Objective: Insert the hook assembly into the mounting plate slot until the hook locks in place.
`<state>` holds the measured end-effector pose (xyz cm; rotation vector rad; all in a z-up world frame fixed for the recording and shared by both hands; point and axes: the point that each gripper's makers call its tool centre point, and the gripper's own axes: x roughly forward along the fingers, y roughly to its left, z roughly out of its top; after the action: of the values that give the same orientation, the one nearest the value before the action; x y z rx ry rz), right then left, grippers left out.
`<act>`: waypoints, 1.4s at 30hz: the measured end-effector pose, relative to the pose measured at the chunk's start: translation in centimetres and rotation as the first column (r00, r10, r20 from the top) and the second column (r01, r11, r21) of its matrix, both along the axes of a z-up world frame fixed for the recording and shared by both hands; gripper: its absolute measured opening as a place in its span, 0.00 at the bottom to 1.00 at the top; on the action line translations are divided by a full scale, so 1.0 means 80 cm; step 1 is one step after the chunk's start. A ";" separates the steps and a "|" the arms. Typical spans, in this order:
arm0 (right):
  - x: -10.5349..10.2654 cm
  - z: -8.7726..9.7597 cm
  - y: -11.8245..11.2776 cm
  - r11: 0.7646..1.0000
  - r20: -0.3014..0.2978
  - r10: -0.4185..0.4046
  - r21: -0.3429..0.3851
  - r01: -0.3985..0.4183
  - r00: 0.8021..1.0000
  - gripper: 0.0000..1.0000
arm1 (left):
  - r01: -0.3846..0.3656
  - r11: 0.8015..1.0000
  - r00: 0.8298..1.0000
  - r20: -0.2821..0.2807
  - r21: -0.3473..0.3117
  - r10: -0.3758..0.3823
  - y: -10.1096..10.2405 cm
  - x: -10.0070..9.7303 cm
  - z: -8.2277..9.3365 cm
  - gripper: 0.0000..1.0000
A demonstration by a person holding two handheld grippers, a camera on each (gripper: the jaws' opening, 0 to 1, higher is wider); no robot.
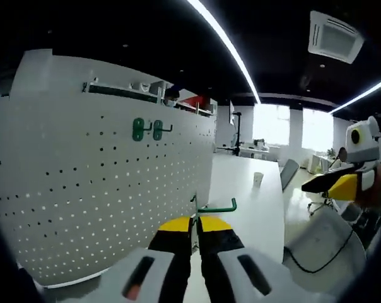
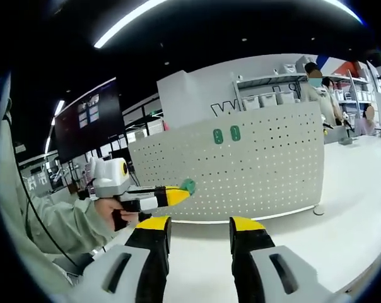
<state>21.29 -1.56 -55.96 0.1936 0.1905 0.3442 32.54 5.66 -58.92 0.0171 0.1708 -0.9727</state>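
The left gripper (image 1: 195, 222) pinches a green hook (image 1: 217, 207). The right gripper (image 2: 200, 225) gapes empty. At twelve o'clock, two hooks (image 2: 226, 134) already sit on the pegboard (image 2: 266, 170).

white tabletop (image 2: 342, 208) before the pegboard (image 2: 272, 164) lies open; 2 green hooks (image 2: 226, 134) jut from its face.

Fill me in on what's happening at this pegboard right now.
A person holds a gripper in each hand in front of a white pegboard standing on a white table. The left gripper is shut on a green hook, held short of the board. Two green hooks already hang near its top. The right gripper is open and holds nothing.
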 end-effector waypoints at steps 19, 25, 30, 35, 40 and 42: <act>0.005 0.029 0.015 0.996 0.048 0.076 0.038 -0.078 0.996 0.29 | 0.028 0.997 0.999 0.033 -0.070 -0.025 -0.002 -0.048 0.040 0.03; 0.007 0.042 0.027 0.992 0.071 0.102 0.063 -0.106 0.992 0.28 | 0.050 0.995 0.997 0.062 -0.088 -0.045 -0.007 -0.065 0.059 0.03; 0.008 0.049 0.041 0.988 0.087 0.123 0.084 -0.131 0.989 0.27 | 0.062 0.994 0.996 0.075 -0.095 -0.055 -0.010 -0.073 0.066 0.03; 0.008 0.053 0.049 0.985 0.093 0.140 0.088 -0.148 0.986 0.26 | 0.067 0.993 0.995 0.080 -0.092 -0.060 -0.010 -0.079 0.066 0.03; 0.009 0.057 0.053 0.983 0.100 0.146 0.100 -0.156 0.984 0.24 | 0.072 0.993 0.995 0.080 -0.097 -0.064 -0.010 -0.084 0.068 0.03; 0.010 0.058 0.055 0.982 0.102 0.148 0.104 -0.159 0.984 0.23 | 0.075 0.992 0.994 0.083 -0.099 -0.067 -0.011 -0.086 0.070 0.03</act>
<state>22.10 2.83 -51.28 0.2731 0.0935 0.5172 25.67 4.80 -53.31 -0.0318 0.0468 -1.0494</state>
